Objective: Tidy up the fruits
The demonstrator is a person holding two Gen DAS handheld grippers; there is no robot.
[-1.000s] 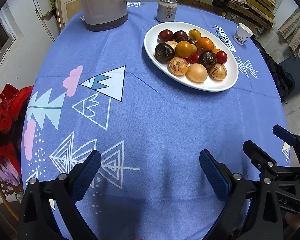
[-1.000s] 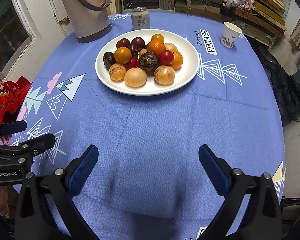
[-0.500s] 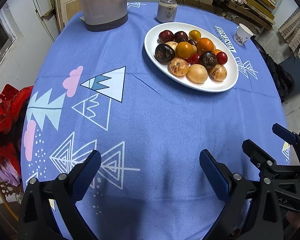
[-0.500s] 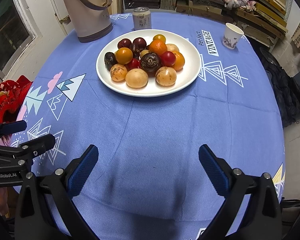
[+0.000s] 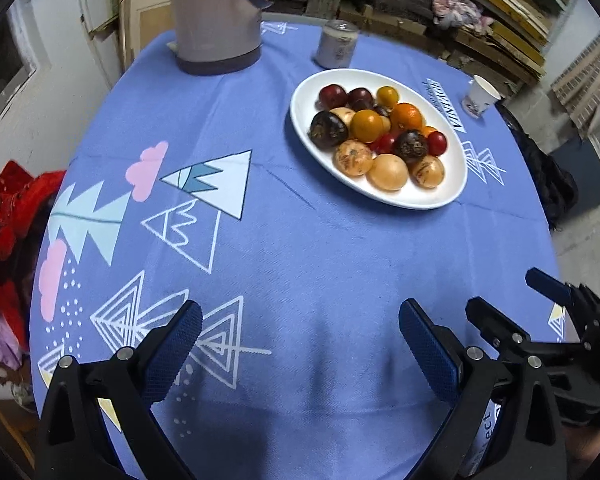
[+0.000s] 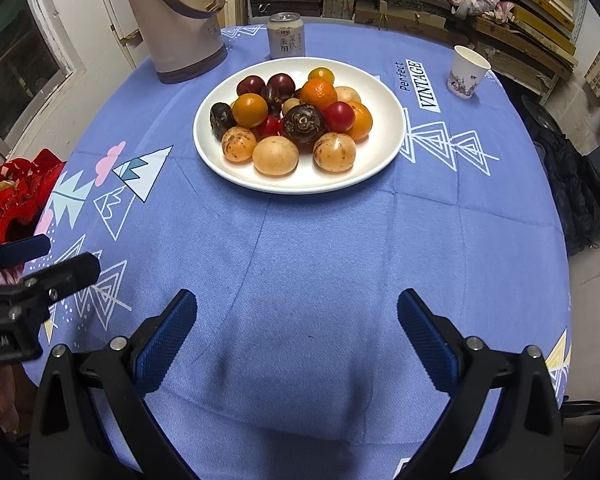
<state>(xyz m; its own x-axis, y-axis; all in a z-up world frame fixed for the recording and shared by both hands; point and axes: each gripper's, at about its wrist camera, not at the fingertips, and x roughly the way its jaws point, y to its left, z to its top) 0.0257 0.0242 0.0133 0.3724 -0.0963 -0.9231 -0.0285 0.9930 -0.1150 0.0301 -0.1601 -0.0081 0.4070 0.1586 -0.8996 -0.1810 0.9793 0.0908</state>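
Note:
A white oval plate [image 6: 384, 148] [image 5: 304, 92] sits on the blue tablecloth, piled with several fruits: oranges [image 6: 318, 94], red tomatoes [image 6: 339, 116], dark purple fruits [image 6: 304, 123] and tan speckled ones [image 6: 275, 155]. My left gripper [image 5: 300, 338] hovers open over the cloth near the table's front, empty. My right gripper [image 6: 297, 322] is open and empty too, well short of the plate. Each gripper shows at the edge of the other's view, the right gripper [image 5: 540, 300] and the left gripper [image 6: 40, 260].
A beige kettle [image 6: 172, 16], a drink can [image 6: 286, 41] and a paper cup [image 6: 467, 72] stand at the far side. Red cloth [image 6: 16, 196] lies off the left edge, a dark bag [image 6: 572, 188] on the right. Stacked boards fill the back.
Both grippers have drifted slightly toward the plate; jaws stay open and nothing was picked up.

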